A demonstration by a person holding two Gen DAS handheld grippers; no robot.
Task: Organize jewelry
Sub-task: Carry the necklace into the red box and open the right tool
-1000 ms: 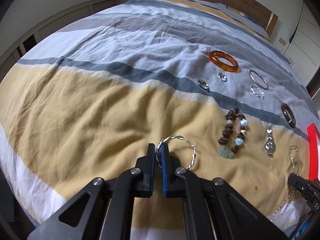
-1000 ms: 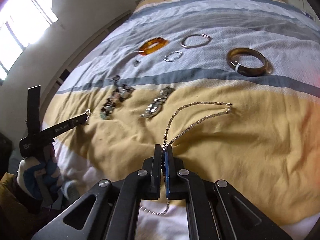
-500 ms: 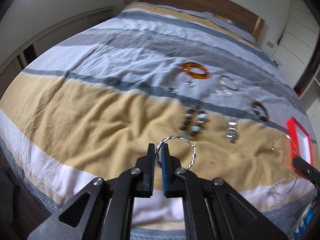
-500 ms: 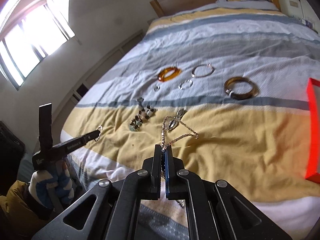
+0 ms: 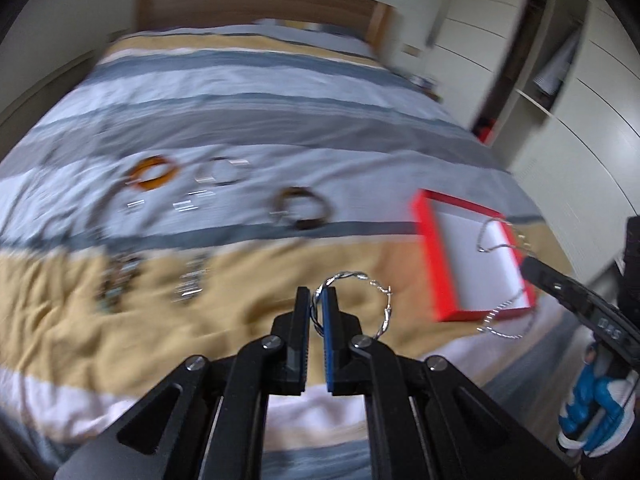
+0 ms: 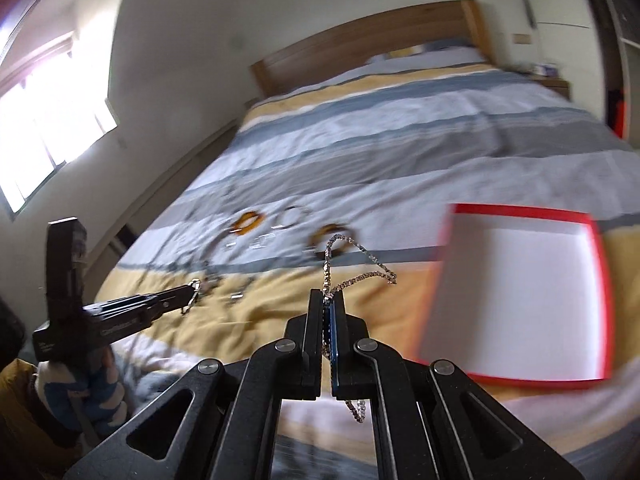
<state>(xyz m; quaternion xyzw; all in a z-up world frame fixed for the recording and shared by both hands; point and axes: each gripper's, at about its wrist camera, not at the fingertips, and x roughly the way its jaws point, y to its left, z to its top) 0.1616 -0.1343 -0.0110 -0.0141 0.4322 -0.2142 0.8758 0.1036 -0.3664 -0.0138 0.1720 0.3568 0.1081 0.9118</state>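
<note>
Both tongs have lifted off the bed [image 5: 224, 128] and swung toward the red box [image 6: 516, 296], which now fills much more of each view. Left tongs [image 5: 319, 300] pinch the twisted silver hoop [image 5: 352, 300]; right tongs [image 6: 327, 312] pinch the silver chain [image 6: 352, 268], its ends dangling. Open and white inside, the box lies ahead and to the right of both, nearer the right tongs.

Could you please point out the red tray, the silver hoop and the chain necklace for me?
Red tray [image 6: 520, 211]: right wrist view, its far rim.
Silver hoop [image 5: 383, 309]: left wrist view, its free right-hand arc.
Chain necklace [image 6: 327, 270]: right wrist view, strand just above the claw.
</note>
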